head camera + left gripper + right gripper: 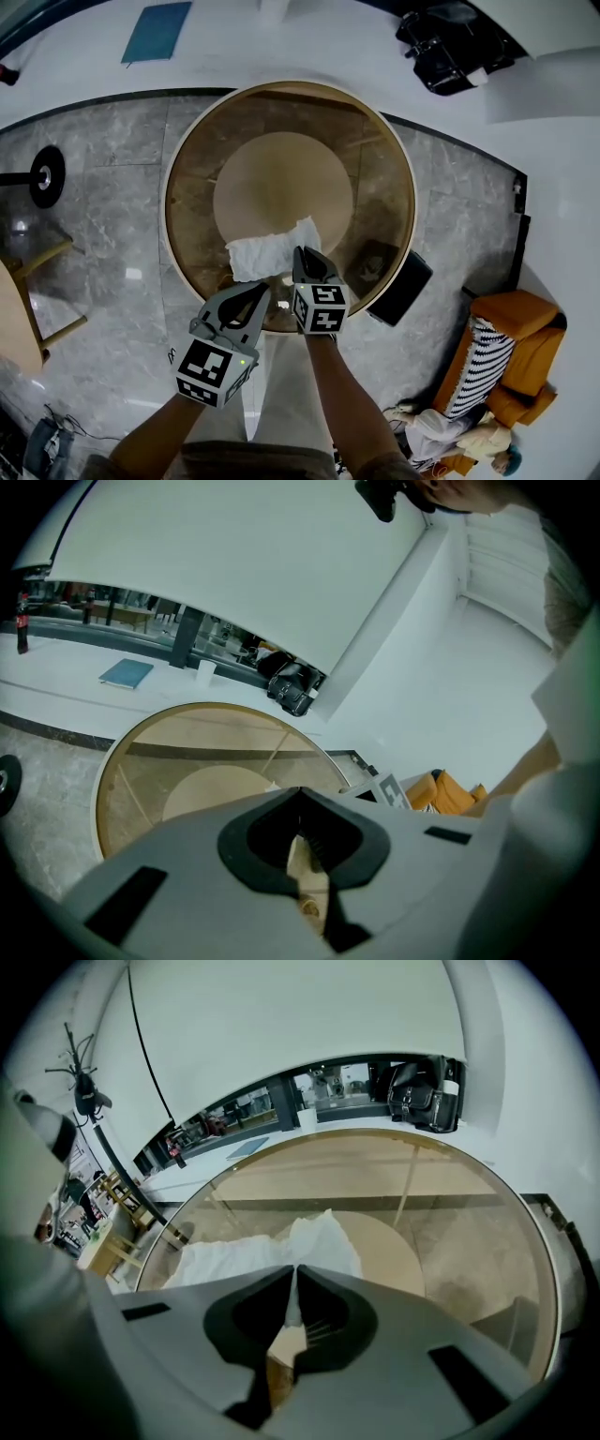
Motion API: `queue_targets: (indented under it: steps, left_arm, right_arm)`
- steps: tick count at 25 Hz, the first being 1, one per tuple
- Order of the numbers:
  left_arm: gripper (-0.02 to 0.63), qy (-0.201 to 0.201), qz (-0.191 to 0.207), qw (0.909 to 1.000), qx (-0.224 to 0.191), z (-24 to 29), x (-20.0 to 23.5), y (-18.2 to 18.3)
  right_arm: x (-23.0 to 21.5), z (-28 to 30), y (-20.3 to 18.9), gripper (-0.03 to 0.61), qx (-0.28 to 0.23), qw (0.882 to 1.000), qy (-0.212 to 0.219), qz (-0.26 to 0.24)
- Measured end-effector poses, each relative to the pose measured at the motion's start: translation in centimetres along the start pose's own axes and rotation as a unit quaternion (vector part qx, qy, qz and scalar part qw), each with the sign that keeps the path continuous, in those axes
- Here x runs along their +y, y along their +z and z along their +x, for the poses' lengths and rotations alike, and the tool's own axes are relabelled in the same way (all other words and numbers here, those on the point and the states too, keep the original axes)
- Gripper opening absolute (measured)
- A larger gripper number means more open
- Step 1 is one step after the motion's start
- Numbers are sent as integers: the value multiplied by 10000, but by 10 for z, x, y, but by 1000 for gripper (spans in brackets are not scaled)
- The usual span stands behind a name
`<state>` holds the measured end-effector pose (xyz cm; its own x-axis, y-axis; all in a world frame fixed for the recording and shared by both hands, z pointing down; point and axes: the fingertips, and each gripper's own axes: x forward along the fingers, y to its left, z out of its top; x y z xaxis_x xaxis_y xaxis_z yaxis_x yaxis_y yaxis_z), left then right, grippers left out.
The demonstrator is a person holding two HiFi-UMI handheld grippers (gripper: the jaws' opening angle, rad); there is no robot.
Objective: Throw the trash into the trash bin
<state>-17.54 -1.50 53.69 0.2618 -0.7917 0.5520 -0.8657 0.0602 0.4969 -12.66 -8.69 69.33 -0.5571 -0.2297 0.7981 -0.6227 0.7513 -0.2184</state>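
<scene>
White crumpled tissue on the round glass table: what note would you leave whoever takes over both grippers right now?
Right gripper: shut on an edge of the white crumpled tissue, which lies on the round glass table.
Left gripper: shut, empty, beside it.
Done: tissue gripped.
To do: lift it, drop it in the bin, probably the black box at the table's right.

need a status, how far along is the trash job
Done: the right gripper is shut on the white tissue lying on the glass table. In hand: only that tissue; the left gripper is shut, empty. Left: lift it and drop it in the bin, possibly the dark container beside the table.
</scene>
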Motion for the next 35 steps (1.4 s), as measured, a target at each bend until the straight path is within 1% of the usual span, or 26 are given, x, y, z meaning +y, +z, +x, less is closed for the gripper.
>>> queue_targets:
  steps: [5, 9, 14, 17, 22, 26, 30, 32, 35]
  left_arm:
    - [18, -116, 132, 9998, 45, 8, -16, 1]
    - [18, -263, 267, 9992, 119, 19, -38, 1]
    - [18, -643, 476, 9963, 301, 40, -84, -2]
    - [18, -945, 686, 9919, 491, 55, -117, -4]
    - [18, -1568, 1094, 9784, 785, 79, -181, -19]
    - [18, -1978, 1400, 9647, 1031, 98, -234, -37]
    - [18, -2350, 1623, 9493, 1315, 115, -289, -62]
    - [18, -2507, 1733, 9417, 1427, 123, -312, -74]
    - [18, -2602, 1797, 9355, 1576, 132, -337, -88]
  right_arm:
    - [-14, -11, 2, 21, -176, 9996, -49, 194]
    - [-31, -25, 6, 21, -402, 9984, -120, 382]
    - [-72, -54, 5, 21, -605, 9954, -362, 654]
    - [-104, -78, -2, 21, -731, 9912, -599, 929]
    - [-165, -130, -33, 21, -957, 9780, -1138, 1463]
    - [-214, -178, -68, 21, -1105, 9621, -1579, 1929]
    - [-258, -225, -114, 21, -1183, 9448, -1958, 2346]
    - [-277, -243, -136, 21, -1207, 9363, -2108, 2537]
    - [-297, -262, -166, 21, -1221, 9266, -2248, 2755]
